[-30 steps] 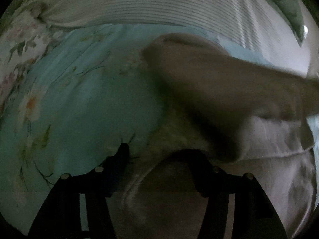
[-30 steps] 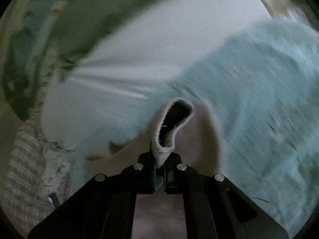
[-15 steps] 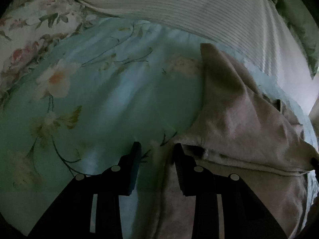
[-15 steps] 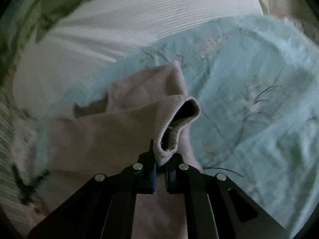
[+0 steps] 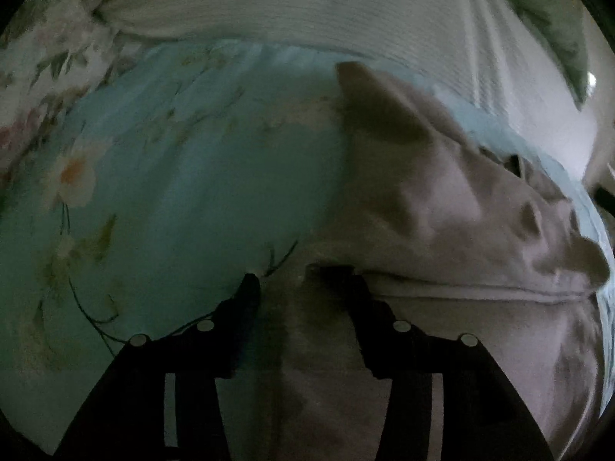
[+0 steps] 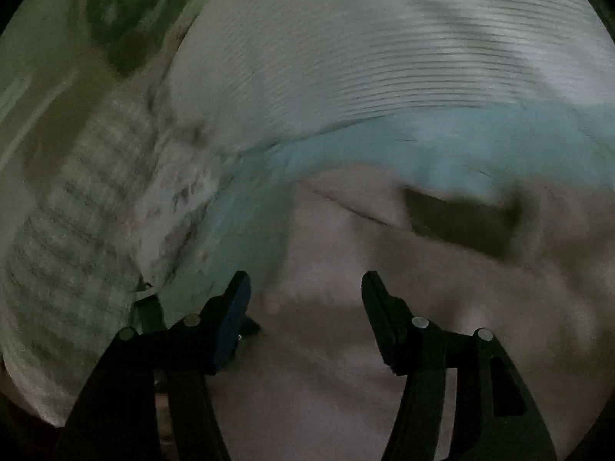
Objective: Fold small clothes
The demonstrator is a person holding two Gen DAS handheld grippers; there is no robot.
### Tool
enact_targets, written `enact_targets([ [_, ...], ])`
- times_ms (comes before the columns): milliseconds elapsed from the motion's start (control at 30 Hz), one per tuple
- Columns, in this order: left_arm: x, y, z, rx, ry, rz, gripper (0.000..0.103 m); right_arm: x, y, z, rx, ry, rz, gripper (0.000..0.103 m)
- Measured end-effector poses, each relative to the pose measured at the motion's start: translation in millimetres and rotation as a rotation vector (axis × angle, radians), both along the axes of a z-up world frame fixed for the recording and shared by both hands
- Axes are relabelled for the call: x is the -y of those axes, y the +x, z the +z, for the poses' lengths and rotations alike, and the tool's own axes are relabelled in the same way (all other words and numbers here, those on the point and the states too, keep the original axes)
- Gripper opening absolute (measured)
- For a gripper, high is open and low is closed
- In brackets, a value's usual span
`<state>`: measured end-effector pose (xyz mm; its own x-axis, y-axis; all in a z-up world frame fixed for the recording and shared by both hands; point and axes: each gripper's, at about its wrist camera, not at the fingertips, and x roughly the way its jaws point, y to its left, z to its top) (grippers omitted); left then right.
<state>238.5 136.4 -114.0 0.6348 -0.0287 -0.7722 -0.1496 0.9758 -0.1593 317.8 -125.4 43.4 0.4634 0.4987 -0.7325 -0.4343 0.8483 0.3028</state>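
Both my grippers spread, holding nothing. Left gripper point(image 5: 298, 282) straddles near corner of beige garment point(image 5: 442, 211); folded flap lies ahead-right of its fingers. Right gripper point(image 6: 303, 280) hovers over same cloth on blue floral sheet point(image 5: 173, 192). I judge: pinch both layers squarely, keep edges aligned.

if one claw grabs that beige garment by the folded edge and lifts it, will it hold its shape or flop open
Probably it flops. The beige garment lies in soft rumples and drapes over itself, so it looks limp, not stiff. Its fuzzy surface suggests it should grip rather than slip. Both the left claw and right claw are open above it, and lifting one point would likely let the fold fall open.
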Motion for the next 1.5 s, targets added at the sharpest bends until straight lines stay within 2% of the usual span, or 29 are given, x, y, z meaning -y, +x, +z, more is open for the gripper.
enact_targets([
  [133, -5.0, -2.7, -1.3, 0.021, -0.019, 0.016, 0.049, -45.5, 76.6, -18.5, -0.091, -0.017, 0.089, 0.068],
  [200, -7.8, -4.2, -2.5, 0.031, -0.032, 0.021, 0.048, -59.7, 101.8, -31.1, -0.088, -0.135, 0.084, 0.069],
  [233, -8.9, -4.9, -3.0, 0.034, -0.041, 0.024, 0.048, -63.5, 109.6, -36.4, -0.093, -0.187, 0.089, 0.069],
  [267, -10.2, -6.0, -3.2, 0.038, -0.048, 0.027, 0.047, -68.2, 117.7, -47.2, -0.137, -0.213, 0.123, 0.069],
  [367, -16.8, -8.6, -4.2, 0.055, -0.083, 0.043, 0.044, -79.1, 119.1, -67.6, -0.281, -0.175, 0.264, 0.069],
  [433, -22.4, -9.6, -4.3, 0.067, -0.115, 0.056, 0.041, -87.9, 115.8, -73.7, -0.274, -0.169, 0.318, 0.069],
  [500, -29.1, -9.9, -4.8, 0.080, -0.150, 0.068, 0.038, -89.9, 127.4, -77.2, -0.258, -0.093, 0.289, 0.069],
  [633, -35.1, -11.2, -5.6, 0.096, -0.196, 0.080, 0.037, -79.9, 154.0, -82.9, -0.238, 0.157, 0.148, 0.067],
  [700, -34.9, -12.4, -5.5, 0.099, -0.198, 0.081, 0.037, -79.6, 159.0, -84.8, -0.215, 0.171, 0.052, 0.067],
  [767, -35.1, -12.7, -6.2, 0.099, -0.201, 0.082, 0.037, -75.7, 155.9, -79.0, -0.184, 0.135, 0.010, 0.063],
  [900, -36.7, -14.1, -5.4, 0.105, -0.218, 0.086, 0.037, -59.8, 113.6, -43.3, -0.049, 0.011, -0.019, 0.063],
  [1000, -35.2, -16.0, -3.1, 0.104, -0.217, 0.081, 0.037, -20.7, 62.1, -13.9, 0.004, 0.023, -0.051, 0.063],
  [1067, -35.3, -18.0, 0.7, 0.093, -0.218, 0.072, 0.038, 7.5, 24.8, -7.1, 0.021, 0.031, -0.098, 0.063],
  [1133, -32.8, -21.1, 10.4, 0.103, -0.230, 0.050, 0.042, 50.2, -19.2, -2.2, 0.048, 0.025, -0.190, 0.063],
  [1200, -29.6, -23.6, 21.2, 0.116, -0.251, 0.019, 0.053, 81.0, -53.5, -4.9, 0.054, 0.017, -0.285, 0.063],
  [1367, 2.5, -2.5, 48.2, 0.130, -0.223, -0.054, 0.056, 167.1, -124.8, -4.5, 0.075, 0.004, -0.548, 0.063],
  [1400, 11.6, 2.8, 51.5, 0.126, -0.200, -0.071, 0.056, 182.4, -132.7, -2.3, 0.078, -0.011, -0.597, 0.061],
  [1467, 26.6, 17.3, 53.7, 0.121, -0.147, -0.107, 0.055, 201.8, -136.8, 2.7, 0.074, -0.018, -0.621, 0.045],
  [1500, 34.2, 25.8, 53.0, 0.118, -0.112, -0.131, 0.055, 207.4, -135.4, 5.4, 0.074, -0.015, -0.618, 0.044],
])
